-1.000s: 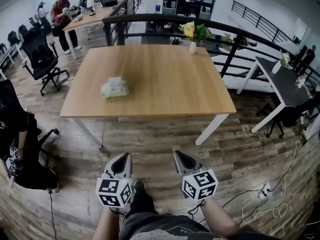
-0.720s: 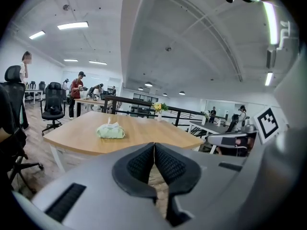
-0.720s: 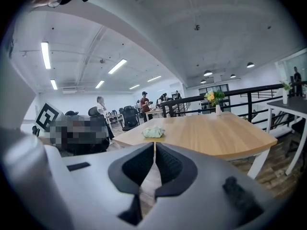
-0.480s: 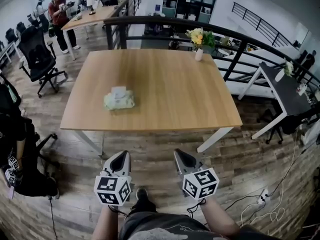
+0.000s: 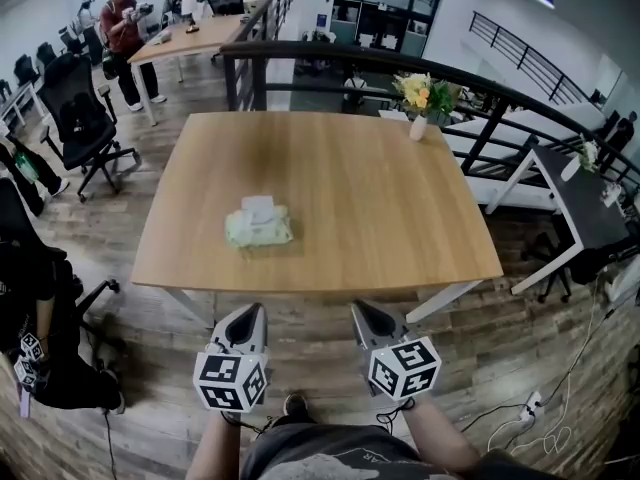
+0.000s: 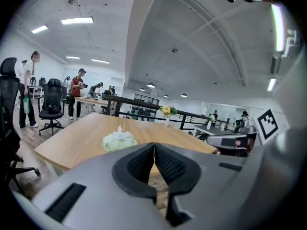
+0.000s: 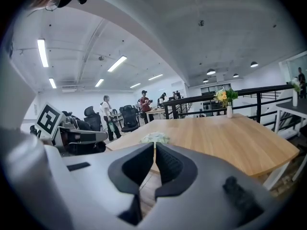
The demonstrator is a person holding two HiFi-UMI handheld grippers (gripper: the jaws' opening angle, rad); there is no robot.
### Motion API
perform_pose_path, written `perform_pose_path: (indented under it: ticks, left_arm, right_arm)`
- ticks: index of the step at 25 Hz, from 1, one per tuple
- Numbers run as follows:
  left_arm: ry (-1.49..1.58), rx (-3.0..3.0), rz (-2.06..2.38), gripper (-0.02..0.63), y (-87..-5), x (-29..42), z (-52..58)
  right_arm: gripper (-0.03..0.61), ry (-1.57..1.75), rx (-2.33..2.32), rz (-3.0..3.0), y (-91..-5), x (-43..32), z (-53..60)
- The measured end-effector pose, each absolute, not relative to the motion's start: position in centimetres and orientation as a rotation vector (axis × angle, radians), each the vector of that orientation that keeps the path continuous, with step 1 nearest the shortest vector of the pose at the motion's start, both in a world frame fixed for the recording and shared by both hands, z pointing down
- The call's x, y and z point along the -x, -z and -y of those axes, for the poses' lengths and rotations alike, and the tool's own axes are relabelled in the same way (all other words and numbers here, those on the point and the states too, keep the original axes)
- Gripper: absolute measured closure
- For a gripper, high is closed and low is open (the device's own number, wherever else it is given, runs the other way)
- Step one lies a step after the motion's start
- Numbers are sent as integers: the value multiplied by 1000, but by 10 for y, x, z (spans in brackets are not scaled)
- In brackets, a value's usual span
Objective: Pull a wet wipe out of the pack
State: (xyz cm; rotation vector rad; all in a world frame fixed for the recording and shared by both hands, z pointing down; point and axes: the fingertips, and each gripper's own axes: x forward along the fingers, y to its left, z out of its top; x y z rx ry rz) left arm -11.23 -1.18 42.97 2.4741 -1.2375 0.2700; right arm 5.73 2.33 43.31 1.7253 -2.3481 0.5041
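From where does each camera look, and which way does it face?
Head view: on the person's head, facing steeply down at the table and wipe pack; left gripper, right gripper and forearms show.
Left gripper view: on the left gripper, facing forward along its shut jaws toward the table.
Right gripper view: likewise on the right gripper, jaws shut.
All three share the wipe pack.

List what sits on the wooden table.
A pale green wipe pack with a white wipe poking up, and a flower vase at the far edge. The pack's inside is covered.
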Motion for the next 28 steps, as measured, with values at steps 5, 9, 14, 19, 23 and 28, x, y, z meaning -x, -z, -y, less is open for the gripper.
perform_pose_path:
  ticks: [5,9,14,19,23,28]
  left_arm:
    - [-254,-2485,1234,598,-432,125,46]
    - [-252,-2483,1227,598,-437,135,68]
    - [-257,-2477,1213,598,-445,143,82]
    - [-269,-2448,1215,598,-456,144,92]
    - [-287,-2433,1216,598,-462,138,99]
    - [-313,-2423,1239,598,-465,127,121]
  right_arm:
    - [549,-482,-1725,2385,-428,-45,11]
    - [550,-476,-1725,2395,-428,-34,35]
    - [551,-513,-1712,2375,-442,-24,41]
    - [549,-536,-1699,2353,-451,-29,45]
    - [549,-546,-1680,2357,-456,-36,59]
    - [550,-554,-1629,2395,-462,-41,97]
